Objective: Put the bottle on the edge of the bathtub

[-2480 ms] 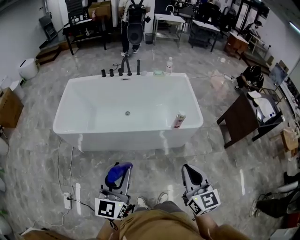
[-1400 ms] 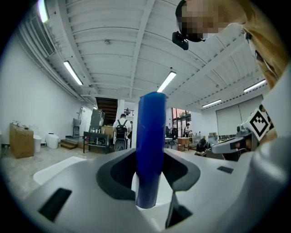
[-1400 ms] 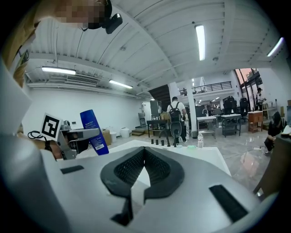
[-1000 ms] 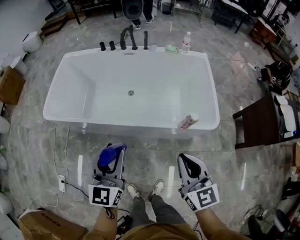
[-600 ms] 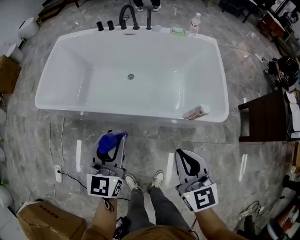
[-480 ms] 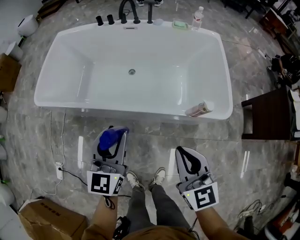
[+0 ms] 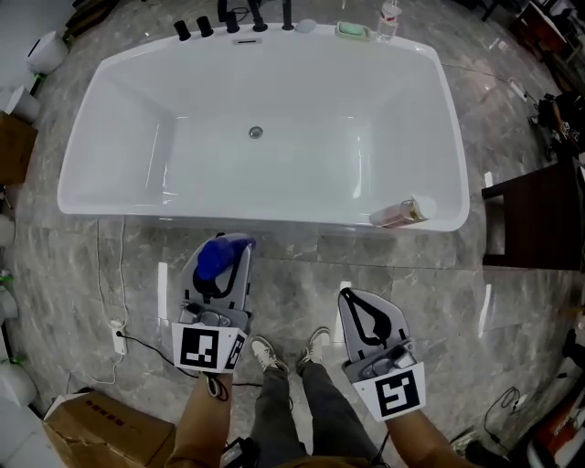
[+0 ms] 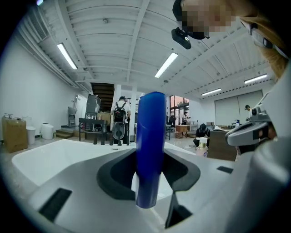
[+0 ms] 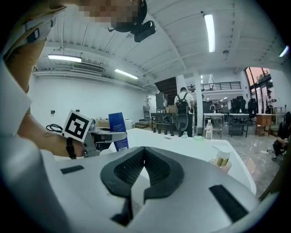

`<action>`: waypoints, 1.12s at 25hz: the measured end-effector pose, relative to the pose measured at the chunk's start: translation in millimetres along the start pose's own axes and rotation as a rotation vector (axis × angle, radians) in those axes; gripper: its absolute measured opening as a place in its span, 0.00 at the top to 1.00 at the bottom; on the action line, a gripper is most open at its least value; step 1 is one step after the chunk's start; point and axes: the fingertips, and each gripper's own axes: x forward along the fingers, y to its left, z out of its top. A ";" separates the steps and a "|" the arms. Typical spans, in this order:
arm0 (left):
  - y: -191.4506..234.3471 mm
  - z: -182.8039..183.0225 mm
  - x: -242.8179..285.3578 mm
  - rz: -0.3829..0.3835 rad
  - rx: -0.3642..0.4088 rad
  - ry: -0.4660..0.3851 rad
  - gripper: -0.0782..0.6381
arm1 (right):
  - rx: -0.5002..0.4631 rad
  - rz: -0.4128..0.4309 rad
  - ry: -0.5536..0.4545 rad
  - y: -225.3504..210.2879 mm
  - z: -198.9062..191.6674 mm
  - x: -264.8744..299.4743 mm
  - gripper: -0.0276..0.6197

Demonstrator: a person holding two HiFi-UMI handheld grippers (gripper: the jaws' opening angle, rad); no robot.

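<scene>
My left gripper [image 7: 221, 254] is shut on a blue bottle [image 7: 218, 260], which stands upright between the pads in the left gripper view [image 8: 150, 150]. It is held over the marble floor, just short of the near rim of the white bathtub [image 7: 265, 222]. The right gripper [image 7: 355, 300] is shut with nothing in it, its dark pads meeting at the tip [image 9: 143, 154]. It is level with the left one and a little further back from the tub. From the right gripper view the blue bottle [image 9: 117, 132] shows at the left.
A pink pump bottle [image 7: 399, 214] stands on the tub's near right rim. On the far rim are black taps [image 7: 233, 18], a green soap dish [image 7: 352, 31] and a water bottle [image 7: 390, 18]. There is a dark table [image 7: 535, 215] at the right and a cardboard box [image 7: 101, 425] at the lower left.
The person has walked up to the tub, which now fills more of the view. Both grippers have come down and forward; the left still holds the blue bottle.
</scene>
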 end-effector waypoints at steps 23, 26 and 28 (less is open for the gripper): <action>17.9 -88.7 84.5 -0.048 -0.001 0.043 0.67 | -0.007 -0.017 0.060 -15.2 -47.5 37.1 0.96; 19.1 -97.2 93.1 -0.056 0.002 0.047 0.67 | -0.003 -0.027 0.057 -16.7 -49.5 40.3 0.96; 22.0 -103.8 98.6 -0.058 0.001 0.055 0.67 | -0.001 -0.028 0.060 -15.6 -51.0 41.5 0.96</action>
